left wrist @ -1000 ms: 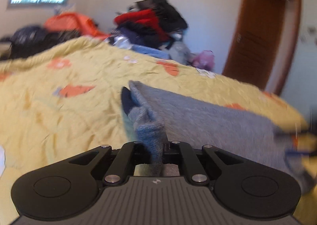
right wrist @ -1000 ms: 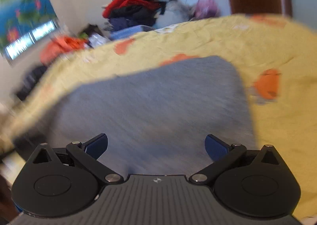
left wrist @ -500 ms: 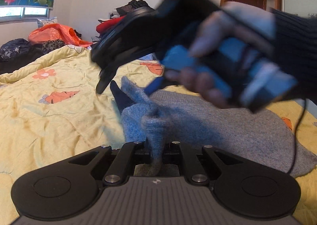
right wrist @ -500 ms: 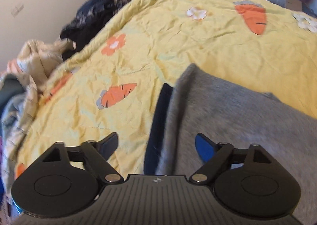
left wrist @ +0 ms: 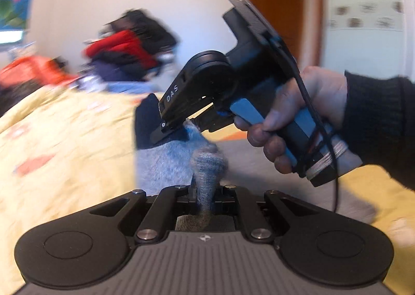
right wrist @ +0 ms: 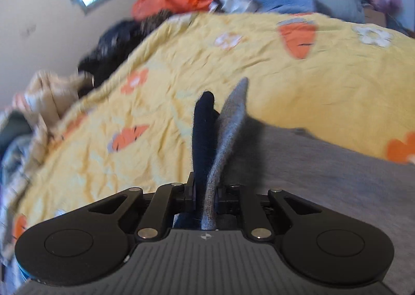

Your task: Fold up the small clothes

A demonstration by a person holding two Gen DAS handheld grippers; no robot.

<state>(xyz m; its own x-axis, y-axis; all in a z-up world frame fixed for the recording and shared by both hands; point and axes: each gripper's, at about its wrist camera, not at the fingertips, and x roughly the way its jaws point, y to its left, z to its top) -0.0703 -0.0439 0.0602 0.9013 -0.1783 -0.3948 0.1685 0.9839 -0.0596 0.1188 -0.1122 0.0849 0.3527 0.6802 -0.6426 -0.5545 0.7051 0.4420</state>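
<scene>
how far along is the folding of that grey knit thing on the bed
Early. Done: both grippers have a grip. The left gripper is shut on a bunched edge of the grey garment; the right gripper has just closed on its grey and dark-lined edge. Left: no fold is laid over yet; most of it still lies on the yellow bedspread.
</scene>
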